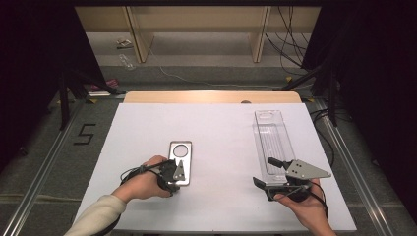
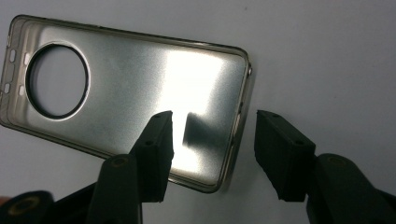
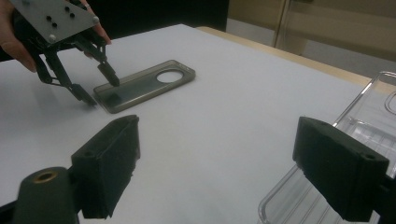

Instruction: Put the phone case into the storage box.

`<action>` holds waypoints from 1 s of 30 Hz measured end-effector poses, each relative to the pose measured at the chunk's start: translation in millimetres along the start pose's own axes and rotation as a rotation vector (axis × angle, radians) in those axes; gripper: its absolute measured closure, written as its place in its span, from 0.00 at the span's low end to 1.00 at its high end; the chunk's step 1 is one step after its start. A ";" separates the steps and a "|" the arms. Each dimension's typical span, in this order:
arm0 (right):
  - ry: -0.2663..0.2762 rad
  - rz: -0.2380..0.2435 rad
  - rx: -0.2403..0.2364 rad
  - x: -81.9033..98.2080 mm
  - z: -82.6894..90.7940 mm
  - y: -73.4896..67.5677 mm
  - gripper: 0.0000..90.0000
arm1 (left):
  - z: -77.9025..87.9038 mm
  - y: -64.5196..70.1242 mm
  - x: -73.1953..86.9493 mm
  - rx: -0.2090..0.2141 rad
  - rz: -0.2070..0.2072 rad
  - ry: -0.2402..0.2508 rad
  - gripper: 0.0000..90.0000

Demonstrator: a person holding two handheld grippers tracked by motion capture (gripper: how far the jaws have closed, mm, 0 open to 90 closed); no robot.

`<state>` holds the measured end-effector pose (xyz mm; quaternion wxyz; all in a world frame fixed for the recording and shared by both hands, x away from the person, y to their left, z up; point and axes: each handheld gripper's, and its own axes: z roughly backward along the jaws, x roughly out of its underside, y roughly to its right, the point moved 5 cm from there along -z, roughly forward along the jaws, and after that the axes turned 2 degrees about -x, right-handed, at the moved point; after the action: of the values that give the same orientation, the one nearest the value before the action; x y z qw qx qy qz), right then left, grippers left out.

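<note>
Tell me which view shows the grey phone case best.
The left gripper view: the phone case is close and sharp, round camera hole clear. The high view shows it small and partly covered; the right gripper view distant, at a slant.

On the counter (image 1: 216,128) lie two things, well apart: a phone case (image 1: 180,162) left of centre, flat, its round camera opening at the far end, and a clear plastic tray (image 1: 273,140) to the right, lengthwise front to back. The left hand-held gripper (image 1: 173,178) stands over the phone case's near end, one jaw above the case, the other just outside its long edge. The right hand-held gripper (image 1: 269,178) sits at the tray's near end, one jaw left of it, one over its corner.
</note>
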<state>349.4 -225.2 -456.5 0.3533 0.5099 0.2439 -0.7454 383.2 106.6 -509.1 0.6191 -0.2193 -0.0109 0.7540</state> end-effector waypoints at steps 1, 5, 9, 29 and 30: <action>-0.001 0.000 0.000 0.0 0.0 -0.1 0.18 | -0.2 0.5 -0.4 0.000 0.003 0.001 0.54; -0.002 0.000 0.000 0.2 -0.1 -0.1 0.18 | -1.2 1.1 -2.0 0.009 -0.006 -0.010 0.55; -0.002 0.000 0.000 0.3 0.0 0.1 0.18 | -1.5 0.6 -3.0 0.013 -0.011 -0.011 0.58; -0.005 0.000 -0.002 0.9 -0.5 0.0 0.18 | -1.5 2.3 -4.3 0.027 -0.049 -0.007 0.76; -0.004 0.000 -0.003 0.8 -0.5 0.0 0.18 | -1.7 2.8 -4.6 0.030 -0.050 -0.007 0.76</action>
<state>349.6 -225.1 -457.4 0.3546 0.5082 0.2441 -0.7459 381.8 101.2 -510.1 0.6408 -0.2068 -0.0071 0.7393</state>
